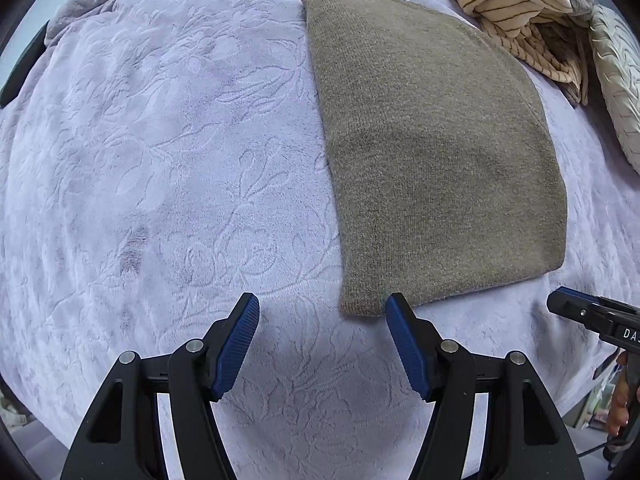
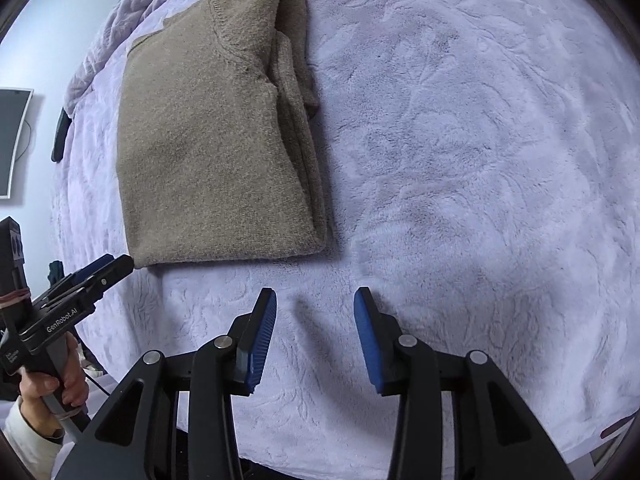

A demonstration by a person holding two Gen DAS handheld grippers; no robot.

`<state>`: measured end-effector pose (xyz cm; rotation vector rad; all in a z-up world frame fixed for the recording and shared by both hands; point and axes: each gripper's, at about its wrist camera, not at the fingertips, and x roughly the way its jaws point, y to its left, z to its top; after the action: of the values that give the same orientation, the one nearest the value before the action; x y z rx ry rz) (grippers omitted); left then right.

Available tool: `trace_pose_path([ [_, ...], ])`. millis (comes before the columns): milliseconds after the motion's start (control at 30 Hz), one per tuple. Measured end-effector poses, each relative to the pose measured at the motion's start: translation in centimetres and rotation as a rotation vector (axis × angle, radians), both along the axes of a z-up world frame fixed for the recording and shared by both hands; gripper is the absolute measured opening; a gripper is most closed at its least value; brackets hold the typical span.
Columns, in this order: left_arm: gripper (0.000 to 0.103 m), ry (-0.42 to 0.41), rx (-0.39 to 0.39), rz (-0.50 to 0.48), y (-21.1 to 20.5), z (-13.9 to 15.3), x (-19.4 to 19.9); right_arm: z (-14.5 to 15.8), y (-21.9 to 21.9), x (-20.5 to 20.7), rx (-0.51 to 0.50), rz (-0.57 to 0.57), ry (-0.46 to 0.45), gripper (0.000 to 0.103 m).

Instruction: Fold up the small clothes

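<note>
Folded brown sweater [image 2: 216, 132] lies flat on the lavender bed blanket [image 2: 460, 160]. Left claw [image 1: 322, 308] gapes wide, empty, at the sweater's near corner; right claw [image 2: 315, 300] wide, empty. Only left view shows striped clothes pile [image 1: 516, 8]; only right view shows wall monitor [image 2: 12, 140].

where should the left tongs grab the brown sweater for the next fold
Probably the near-left corner of the brown sweater, coming low from the near side. It lies flat on the lavender blanket, and the open left tongs already sit beside that hem corner.
</note>
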<state>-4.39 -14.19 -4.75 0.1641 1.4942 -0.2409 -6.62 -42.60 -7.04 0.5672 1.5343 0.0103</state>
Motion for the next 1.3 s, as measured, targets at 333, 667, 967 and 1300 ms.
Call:
trace_pose_path([
  [333,0.067,0.0,0.021,-0.001,-0.4,-0.3,-0.4,0.6,1.9,1.5,0.008,0.016,-0.014,0.057],
  [667,0.098,-0.015,0.038,0.002,-0.8,-0.4,0.2,0.5,1.9,1.6,0.013,0.005,-0.013,0.062],
  [967,0.098,-0.011,0.026,0.021,-0.6,-0.4,1.0,1.4,2.3,3.0,-0.007,0.044,-0.065,0.08],
  [1300,0.098,-0.008,0.014,0.038,-0.3,-0.5,2.1,2.0,2.8,4.6,-0.017,0.079,-0.113,0.103],
])
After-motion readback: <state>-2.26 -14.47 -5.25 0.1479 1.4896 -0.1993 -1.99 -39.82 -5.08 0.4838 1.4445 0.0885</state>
